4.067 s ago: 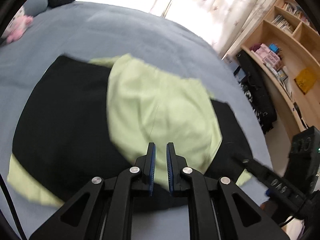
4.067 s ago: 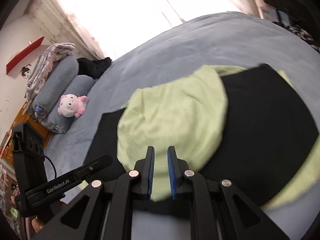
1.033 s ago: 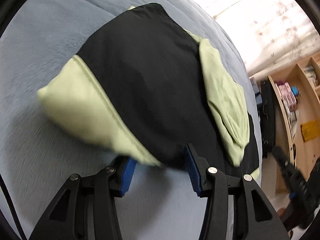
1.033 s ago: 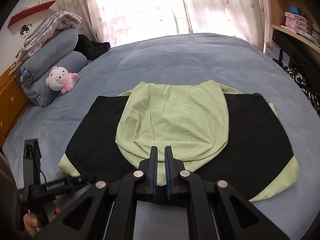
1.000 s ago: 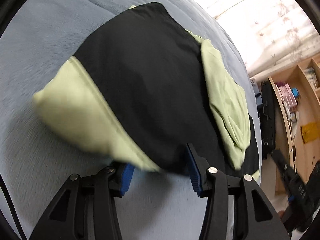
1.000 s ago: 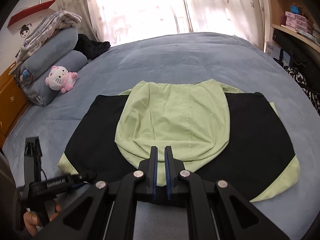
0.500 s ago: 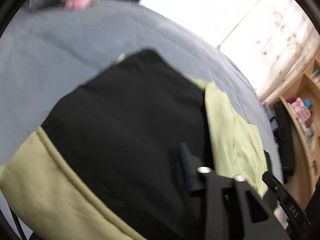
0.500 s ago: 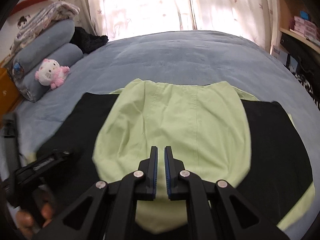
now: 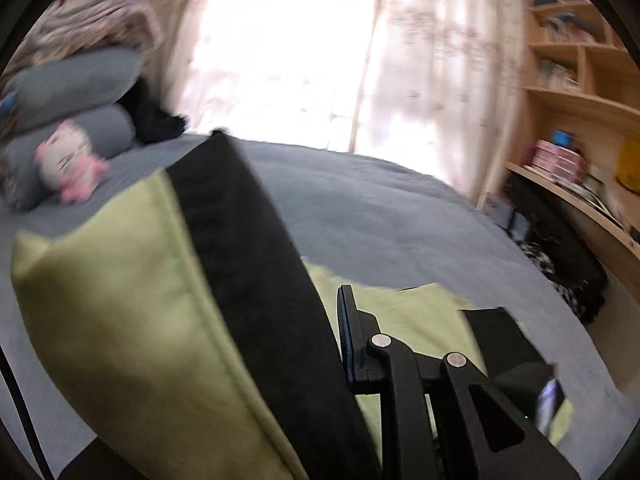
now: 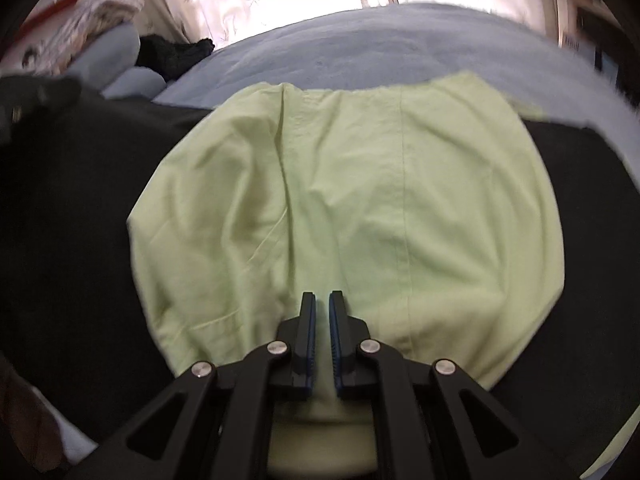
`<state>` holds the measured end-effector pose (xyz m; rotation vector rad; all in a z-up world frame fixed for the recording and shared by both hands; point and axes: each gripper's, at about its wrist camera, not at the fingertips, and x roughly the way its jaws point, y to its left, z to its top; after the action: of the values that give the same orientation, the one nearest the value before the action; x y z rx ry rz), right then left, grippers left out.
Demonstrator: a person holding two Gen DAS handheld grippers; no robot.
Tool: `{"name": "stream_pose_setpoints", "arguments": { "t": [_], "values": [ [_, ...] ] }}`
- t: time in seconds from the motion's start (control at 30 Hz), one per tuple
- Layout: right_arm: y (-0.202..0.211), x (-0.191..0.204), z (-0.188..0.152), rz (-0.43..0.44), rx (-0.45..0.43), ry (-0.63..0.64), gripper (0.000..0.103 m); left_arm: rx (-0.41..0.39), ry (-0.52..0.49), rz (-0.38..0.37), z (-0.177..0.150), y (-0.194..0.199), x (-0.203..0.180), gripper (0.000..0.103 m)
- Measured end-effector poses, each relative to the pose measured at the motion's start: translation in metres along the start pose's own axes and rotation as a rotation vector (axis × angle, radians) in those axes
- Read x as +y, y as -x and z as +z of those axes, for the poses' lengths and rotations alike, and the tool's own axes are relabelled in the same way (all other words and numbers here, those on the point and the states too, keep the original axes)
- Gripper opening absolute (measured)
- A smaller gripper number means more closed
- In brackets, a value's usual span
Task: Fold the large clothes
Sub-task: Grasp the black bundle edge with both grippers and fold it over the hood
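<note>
The blue-grey bed (image 10: 380, 40) fills the scene, with bright curtains (image 9: 312, 52) behind it and wooden shelves (image 9: 576, 92) at the right side of the room. On the bed lies the black and light green garment (image 10: 348, 200): its green middle panel is spread flat, with black parts on both sides of it. In the left wrist view one side of the garment, a black part with a green band (image 9: 132, 320), is raised off the bed and stands in front of the camera, covering the left half of the picture. The left gripper (image 9: 336, 344) has this raised cloth between its fingers; only the right finger (image 9: 346, 340) shows, pressed against the black fabric, and the other finger is hidden behind the cloth. The right gripper (image 10: 322, 340) hangs over the near edge of the green panel, its two blue pads almost together with only a thin gap, and no cloth is seen between them. At the head of the bed are grey pillows (image 9: 72, 84) and a small pink and white plush toy (image 9: 68, 164).
</note>
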<state>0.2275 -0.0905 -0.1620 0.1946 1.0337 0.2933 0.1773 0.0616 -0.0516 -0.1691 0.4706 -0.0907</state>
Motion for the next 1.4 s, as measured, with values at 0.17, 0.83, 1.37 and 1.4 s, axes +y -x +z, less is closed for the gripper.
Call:
{"name": "stream_pose_setpoints", "arguments": {
  "t": [0.17, 0.83, 1.37, 1.4],
  "values": [
    [0.038, -0.032, -0.007, 0.143, -0.008, -0.177, 0.007, 0.003, -0.132, -0.078, 0.003, -0.001, -0.06, 0.012],
    [0.186, -0.188, -0.073, -0.281, -0.299, -0.486, 0.007, 0.226, -0.431, -0.306, -0.096, -0.05, -0.266, 0.008],
    [0.187, -0.218, -0.081, -0.29, -0.255, -0.512, 0.007, 0.413, -0.487, -0.292, -0.124, -0.067, -0.277, 0.022],
    [0.189, -0.217, -0.08, -0.288, -0.254, -0.509, 0.007, 0.434, -0.469, -0.319, -0.121, -0.064, -0.271, 0.032]
  ]
}}
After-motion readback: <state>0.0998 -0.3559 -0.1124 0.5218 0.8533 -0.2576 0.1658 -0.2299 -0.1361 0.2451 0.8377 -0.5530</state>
